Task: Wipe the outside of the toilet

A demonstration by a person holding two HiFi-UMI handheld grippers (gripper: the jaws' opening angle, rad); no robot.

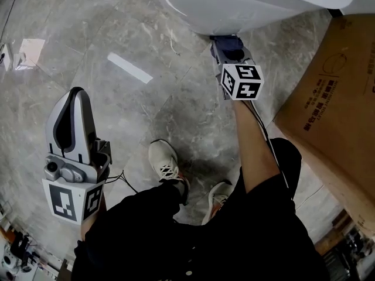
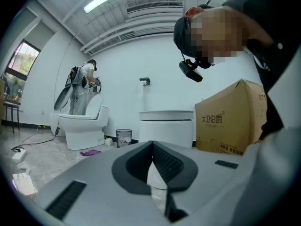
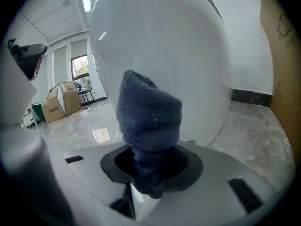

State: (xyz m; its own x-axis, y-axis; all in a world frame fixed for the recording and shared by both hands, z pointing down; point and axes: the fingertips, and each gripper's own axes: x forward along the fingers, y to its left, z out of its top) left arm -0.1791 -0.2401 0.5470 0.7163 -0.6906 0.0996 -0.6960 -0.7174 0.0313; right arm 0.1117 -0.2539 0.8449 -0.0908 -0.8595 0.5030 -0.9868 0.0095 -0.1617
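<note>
Only the lower curve of the white glossy ceramic toilet (image 1: 234,4) shows from the head view; its top is cut off by the frame edge. From that same view the dark blue knitted cloth (image 1: 227,40) is mostly hidden between the bowl and the right gripper (image 1: 229,47). The hand holding the left gripper (image 1: 74,93) is hidden beneath its marker cube. The brown cardboard box (image 1: 334,116) at the right is cut off at the frame edge.

The right forearm (image 1: 253,148) is bare and stretched straight forward. It holds the right gripper low, just under the bulge of the bowl. The left gripper is held back at the person's side, well apart from the toilet. It points across the grey marbled stone floor (image 1: 129,104), to the left of the person's pale laced shoes (image 1: 167,163).

In the right gripper view, the right gripper (image 3: 150,166) has its jaws clamped on the bunched lower end of the cloth (image 3: 149,117). The free end stands up as a rounded wad against the outer wall of the toilet (image 3: 188,55). It looks to be touching there, though the contact line itself is covered by the wad.

In the left gripper view, the left gripper (image 2: 153,160) has its jaws brought together at the tips, with nothing between them. Beyond them stand the cardboard box (image 2: 230,126) and the white wall.
</note>
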